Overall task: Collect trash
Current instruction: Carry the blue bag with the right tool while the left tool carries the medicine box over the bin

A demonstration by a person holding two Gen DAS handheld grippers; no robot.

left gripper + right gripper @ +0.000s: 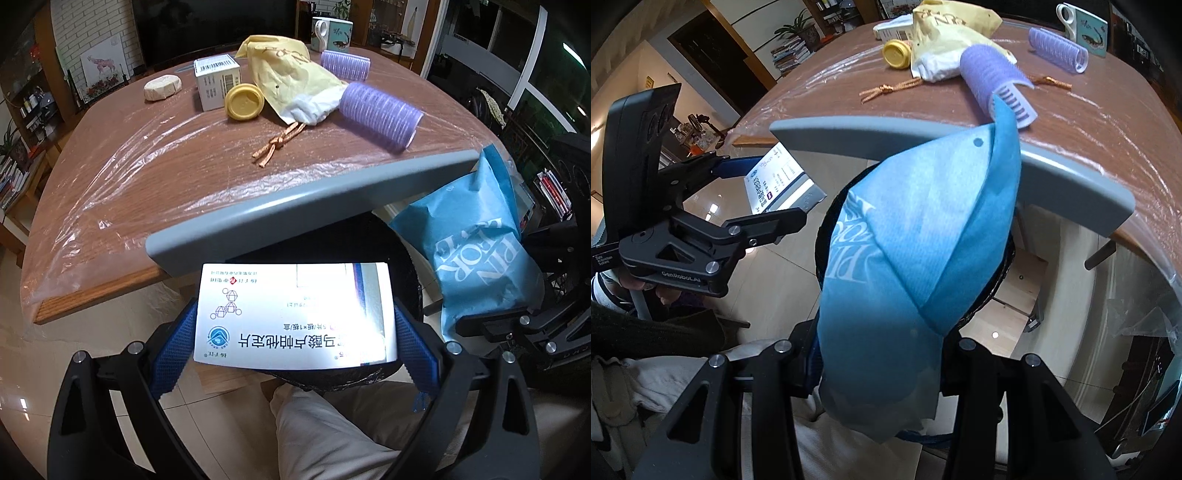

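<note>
The left gripper (295, 339) has its blue fingers (173, 354) clamped on a white medicine box (295, 314), held off the surface (147, 177) above a black bin (402, 258). The right gripper (879, 373) fingers are clamped on a blue paper bag (916, 251), also over the bin. Beyond both fingers, two purple hair rollers (380, 114), a yellow bag (291, 70) and a yellow lid (244, 102) lie on the surface.

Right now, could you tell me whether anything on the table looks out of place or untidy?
Yes: the yellow paper bag lies crumpled on its side with white tissue spilling from its mouth, and a knotted orange cord lies loose beside it. The clear plastic sheet over the table is wrinkled.
</note>
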